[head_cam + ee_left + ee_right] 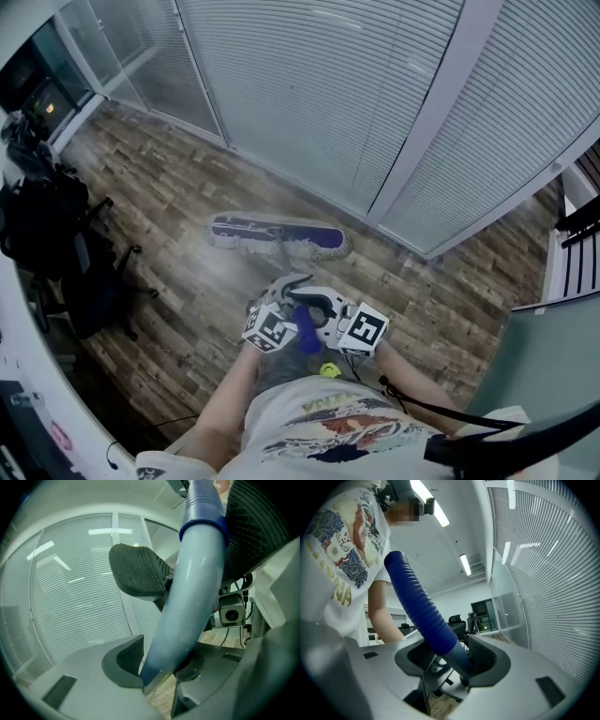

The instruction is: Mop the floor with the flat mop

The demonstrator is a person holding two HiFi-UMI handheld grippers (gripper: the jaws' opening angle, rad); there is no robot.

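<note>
The mop handle point(192, 597) is being clamped by the left gripper point(161, 665), with one pad being hidden behind it. The ribbed blue grip point(419, 606) is being pinched by the right gripper point(450, 657). The mop head point(277, 236), which is blurred, is being pressed on the floor point(169, 206) ahead of both jaws.

Almost nothing legible here. Your white printed T-shirt point(333, 541) has a row of yellow block letters point(340, 592) down the front. In the right gripper view the last two look like "NA", and the rest curves out of sight. In the head view the same letters sit upside down and too blurred to read whole. Can't make out any words in the shirt's multicoloured graphic. The two white marker cubes point(270, 328) point(364, 328) carry only black-and-white square code patterns, no letters or digits. The pink sticker point(60, 437) on the white edge at lower left is too small to read.
</note>
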